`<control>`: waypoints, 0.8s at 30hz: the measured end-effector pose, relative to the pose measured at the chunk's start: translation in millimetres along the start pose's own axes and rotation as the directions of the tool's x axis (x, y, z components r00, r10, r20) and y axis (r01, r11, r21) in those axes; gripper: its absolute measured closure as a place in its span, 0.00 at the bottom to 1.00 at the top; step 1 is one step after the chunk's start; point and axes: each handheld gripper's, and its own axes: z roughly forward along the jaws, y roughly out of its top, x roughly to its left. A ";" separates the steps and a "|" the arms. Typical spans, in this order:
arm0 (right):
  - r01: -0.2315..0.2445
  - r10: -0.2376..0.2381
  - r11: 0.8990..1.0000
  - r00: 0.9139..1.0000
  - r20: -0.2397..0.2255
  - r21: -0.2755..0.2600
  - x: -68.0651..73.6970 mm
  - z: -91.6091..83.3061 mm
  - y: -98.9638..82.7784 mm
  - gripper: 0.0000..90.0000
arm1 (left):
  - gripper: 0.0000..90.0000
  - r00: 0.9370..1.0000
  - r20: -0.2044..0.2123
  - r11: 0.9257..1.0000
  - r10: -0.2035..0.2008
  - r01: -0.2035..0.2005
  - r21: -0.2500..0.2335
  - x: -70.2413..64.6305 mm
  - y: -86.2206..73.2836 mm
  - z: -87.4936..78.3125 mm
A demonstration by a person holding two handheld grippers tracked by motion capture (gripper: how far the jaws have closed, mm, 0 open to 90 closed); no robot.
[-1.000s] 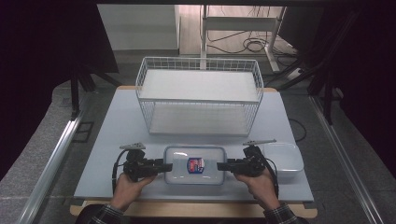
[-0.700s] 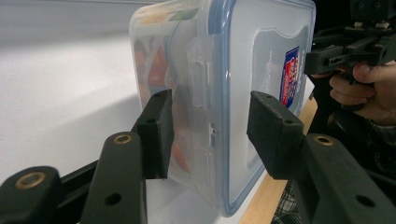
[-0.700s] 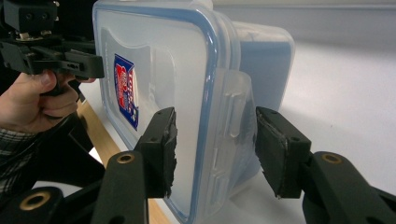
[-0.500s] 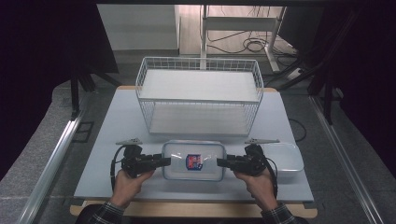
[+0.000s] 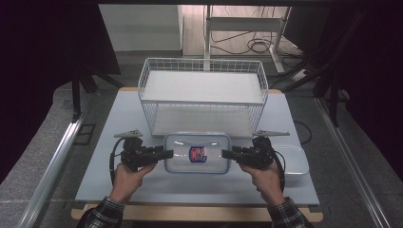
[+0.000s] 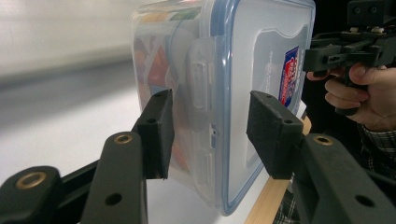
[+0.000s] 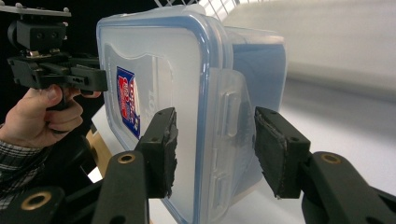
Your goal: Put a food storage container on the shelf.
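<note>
Lidded plastic box (image 5: 197,153), rigid, smooth, probably light: sitting between both hands in front of the wire basket (image 5: 202,95), left gripper (image 5: 164,154) and right gripper (image 5: 228,154) clamping its short ends at the latches.

Lidded container (image 5: 197,153) before wire basket (image 5: 202,97), tray (image 5: 294,164) at right.

A pale grey table (image 5: 119,142) on a wooden base carries a white wire basket (image 5: 202,97) at the back, and a clear plastic tub (image 5: 294,161) sits at its right front.
</note>
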 end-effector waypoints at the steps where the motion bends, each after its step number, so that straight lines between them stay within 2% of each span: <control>1: 0.003 -0.003 1.000 1.000 -0.001 -0.006 0.7 -1.1 3.1 0.56 | 0.58 1.000 -0.003 1.000 0.008 -0.008 -0.001 -1.3 3.6 -1.3; 9: 0.037 -0.037 0.998 0.999 0.000 -0.049 8.6 -9.7 30.5 0.56 | 0.58 0.999 -0.008 0.999 0.042 -0.042 -0.030 -8.2 28.4 -9.2; 16: 0.048 -0.049 0.996 0.999 0.000 -0.071 12.0 -14.5 47.3 0.56 | 0.58 0.998 -0.012 0.997 0.067 -0.068 -0.045 -12.9 50.8 -14.2; 24: 0.082 -0.081 0.991 0.997 0.011 -0.104 15.6 -21.2 71.9 0.56 | 0.58 0.996 -0.010 0.994 0.083 -0.084 -0.074 -16.5 74.2 -17.2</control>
